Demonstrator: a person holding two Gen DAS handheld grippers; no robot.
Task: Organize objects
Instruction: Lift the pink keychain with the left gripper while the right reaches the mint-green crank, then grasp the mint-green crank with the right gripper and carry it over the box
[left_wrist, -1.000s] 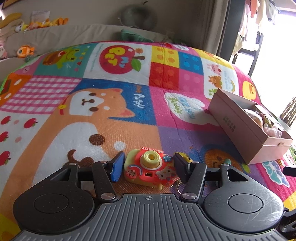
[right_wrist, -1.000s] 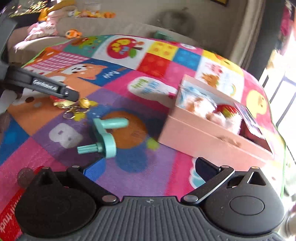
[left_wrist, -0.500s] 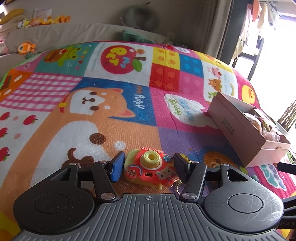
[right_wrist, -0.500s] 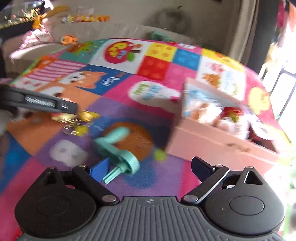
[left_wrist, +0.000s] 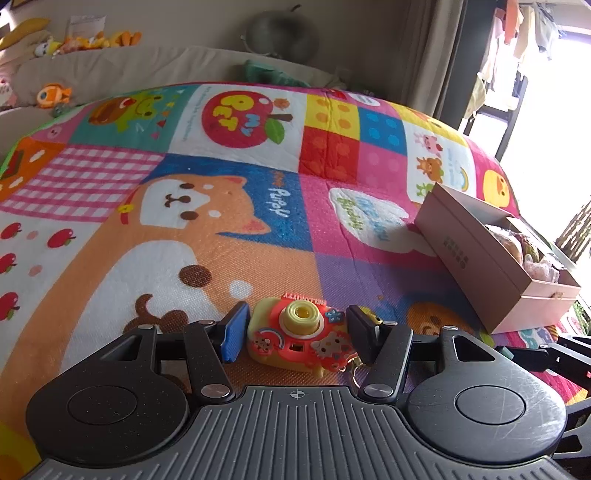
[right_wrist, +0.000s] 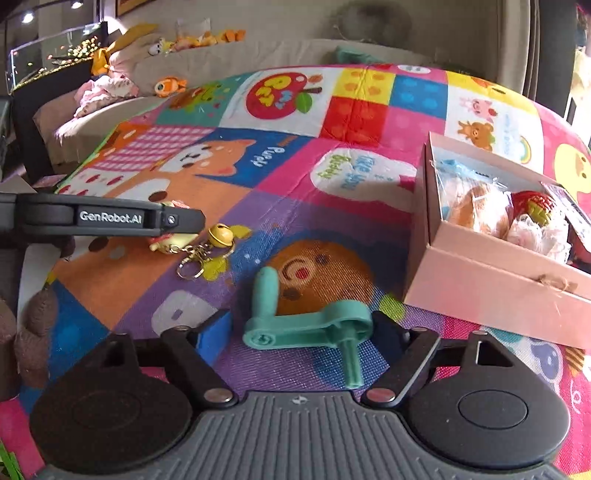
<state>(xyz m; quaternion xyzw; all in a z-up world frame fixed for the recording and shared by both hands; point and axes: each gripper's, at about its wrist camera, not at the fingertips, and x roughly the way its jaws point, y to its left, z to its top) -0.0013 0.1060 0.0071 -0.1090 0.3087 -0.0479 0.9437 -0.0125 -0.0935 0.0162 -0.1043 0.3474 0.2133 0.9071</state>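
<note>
Resting on a colourful play mat (left_wrist: 229, 229), a toy camera (left_wrist: 299, 334) sits between the left gripper (left_wrist: 295, 332) fingers, which press its sides. The right gripper (right_wrist: 299, 332), fingers spread apart, straddles a teal crank handle (right_wrist: 314, 325) on the mat. A pink box (right_wrist: 491, 280) of toys stands nearby, right.

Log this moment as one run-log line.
left gripper: around toy camera | right gripper: open around teal crank | pink box: open

Glossy plastic toy camera (left_wrist: 301, 334), woven mat (left_wrist: 221, 229)
</note>
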